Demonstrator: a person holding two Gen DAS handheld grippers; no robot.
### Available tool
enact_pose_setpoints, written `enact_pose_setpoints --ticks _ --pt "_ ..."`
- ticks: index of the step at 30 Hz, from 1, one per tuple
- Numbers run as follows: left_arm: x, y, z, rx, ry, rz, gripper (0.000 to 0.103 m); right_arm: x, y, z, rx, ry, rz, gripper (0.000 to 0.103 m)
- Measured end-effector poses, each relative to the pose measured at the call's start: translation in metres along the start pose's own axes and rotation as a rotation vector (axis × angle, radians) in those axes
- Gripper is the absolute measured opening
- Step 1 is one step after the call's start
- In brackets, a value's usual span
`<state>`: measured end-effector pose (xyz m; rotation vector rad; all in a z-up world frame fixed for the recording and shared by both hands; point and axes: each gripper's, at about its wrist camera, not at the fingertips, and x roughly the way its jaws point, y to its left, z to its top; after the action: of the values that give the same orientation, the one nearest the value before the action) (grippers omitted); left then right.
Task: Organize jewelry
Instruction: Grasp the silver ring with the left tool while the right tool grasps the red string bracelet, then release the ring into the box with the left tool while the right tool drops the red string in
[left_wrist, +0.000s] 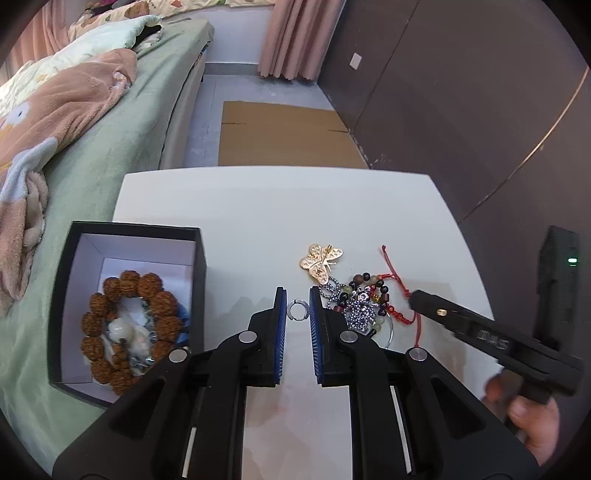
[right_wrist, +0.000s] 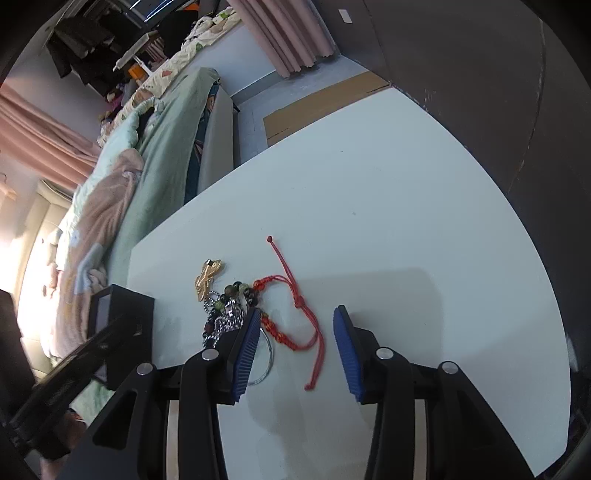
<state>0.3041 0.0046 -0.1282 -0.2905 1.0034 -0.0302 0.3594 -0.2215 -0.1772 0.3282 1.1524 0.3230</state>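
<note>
Holding a small open silver ring between the blue pads of the left gripper, clenched on its two sides so that such a tiny piece does not slip. Hard to say whether lifted from the table or resting on it. Probably meant for the black box standing just to the left, at the table edge toward the bed. Already keeping there a brown wooden bead bracelet around some pale pieces.

Coming in from the right side with the right gripper, pointed steeply down and released, pads not pressing on anything. Straddling the red cord bracelet, with one pad at the edge of the pile and over a thin metal bangle. Judged as lining up for the red cord. Needs care, because of lying tangled with the bead string and the silver chain: pulling one could drag the others.

A little farther, touching the pile, a gold butterfly brooch, flat on the table and not yet sorted. Beyond that, only bare white surface. Farther again, a flat sheet of cardboard on the floor and pink curtains.
</note>
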Motion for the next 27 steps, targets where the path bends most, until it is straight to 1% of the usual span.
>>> enact_pose_setpoints --ticks 2,4,6,7,8,9,10,11,12,15,19,22,27 --pt "-0.009 0.005 0.001 -0.005 -0.020 -0.027 0.013 0.005 0.005 0.000 -0.019 -0.011 -0.039 0.042" --pt "-0.018 0.010 0.003 -0.006 -0.040 -0.036 0.013 0.008 0.012 0.000 -0.054 -0.031 -0.085 0.040" --pt "-0.026 0.016 0.003 -0.013 -0.054 -0.047 0.013 0.010 0.021 -0.002 -0.100 -0.043 -0.140 0.039" --pt "-0.030 0.020 0.004 -0.018 -0.060 -0.050 0.013 0.011 0.025 -0.003 -0.127 -0.049 -0.179 0.037" --pt "-0.033 0.025 0.004 -0.024 -0.066 -0.052 0.013 0.012 0.027 -0.005 -0.148 -0.053 -0.211 0.034" --pt "-0.035 0.028 0.004 -0.028 -0.070 -0.054 0.013 0.012 0.030 -0.005 -0.166 -0.058 -0.239 0.024" --pt "-0.039 0.033 0.005 -0.035 -0.077 -0.055 0.013 0.012 0.030 -0.006 -0.179 -0.060 -0.257 0.011" --pt "-0.042 0.038 0.005 -0.040 -0.085 -0.056 0.013 0.012 0.029 -0.006 -0.178 -0.058 -0.251 0.006" --pt "-0.046 0.041 0.004 -0.044 -0.094 -0.058 0.013 0.010 0.028 -0.006 -0.171 -0.057 -0.233 0.005" --pt "-0.052 0.054 0.003 -0.048 -0.110 -0.057 0.013 0.002 0.026 -0.008 -0.167 -0.066 -0.199 0.005" --pt "-0.061 0.072 0.002 -0.057 -0.113 -0.073 0.013 -0.022 0.026 -0.015 -0.140 -0.104 -0.137 0.005" --pt "-0.067 0.080 -0.001 -0.065 -0.115 -0.087 0.013 -0.040 0.032 -0.019 -0.112 -0.149 -0.100 0.005" --pt "-0.074 0.095 -0.003 -0.085 -0.110 -0.121 0.013 -0.072 0.045 -0.025 -0.107 -0.227 -0.042 0.005"
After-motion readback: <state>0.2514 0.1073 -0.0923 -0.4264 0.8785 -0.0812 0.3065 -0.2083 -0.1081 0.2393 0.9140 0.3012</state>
